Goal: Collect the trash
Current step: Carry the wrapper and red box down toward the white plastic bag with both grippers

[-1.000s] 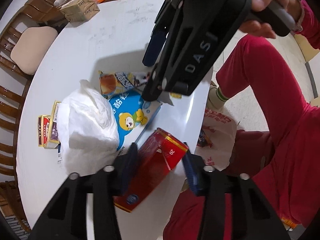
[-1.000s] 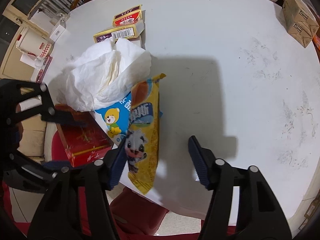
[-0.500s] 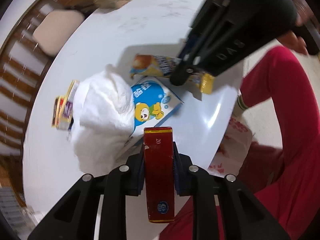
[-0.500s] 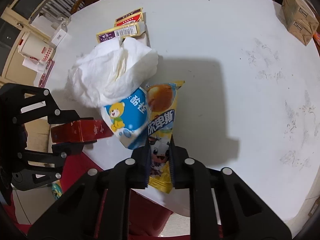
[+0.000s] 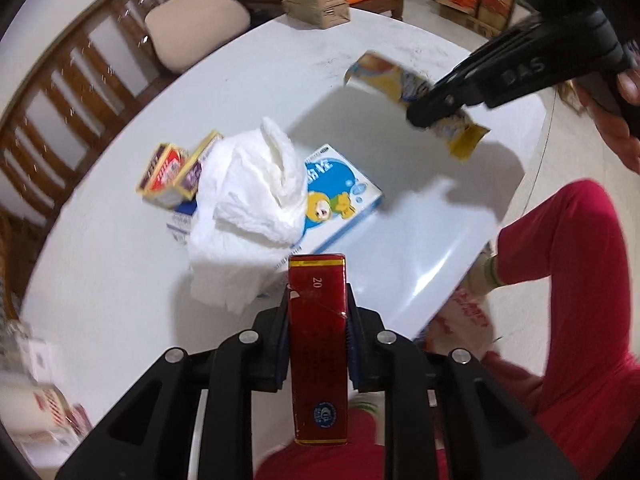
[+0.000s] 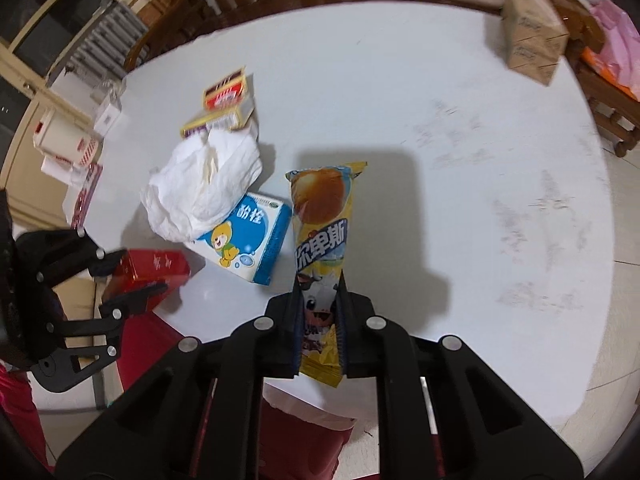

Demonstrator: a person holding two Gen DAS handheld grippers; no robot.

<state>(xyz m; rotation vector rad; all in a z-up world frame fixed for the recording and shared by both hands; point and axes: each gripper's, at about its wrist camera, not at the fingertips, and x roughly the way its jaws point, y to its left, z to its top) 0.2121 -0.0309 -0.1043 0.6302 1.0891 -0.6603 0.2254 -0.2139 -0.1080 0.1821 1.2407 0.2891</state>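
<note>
My left gripper (image 5: 317, 300) is shut on a red carton (image 5: 318, 344) and holds it above the near edge of the white round table (image 5: 120, 272). My right gripper (image 6: 319, 300) is shut on a yellow snack wrapper (image 6: 322, 216), lifted off the table; the wrapper also shows in the left wrist view (image 5: 404, 80). A crumpled white tissue (image 5: 248, 200), a blue and white box with a bear (image 5: 340, 200) and small red and yellow cartons (image 5: 168, 168) lie on the table. The left gripper with the red carton (image 6: 154, 266) shows at the left of the right wrist view.
A brown cardboard box (image 6: 532, 44) stands at the table's far edge. Wooden chairs (image 5: 80, 76) ring the table. A white plastic bag (image 5: 464, 320) sits on the floor below the near edge, by the person's red-clad legs (image 5: 568, 280).
Both grippers closed, the left on the red carton and the right on the yellow wrapper. Both then lifted their items off the table.
</note>
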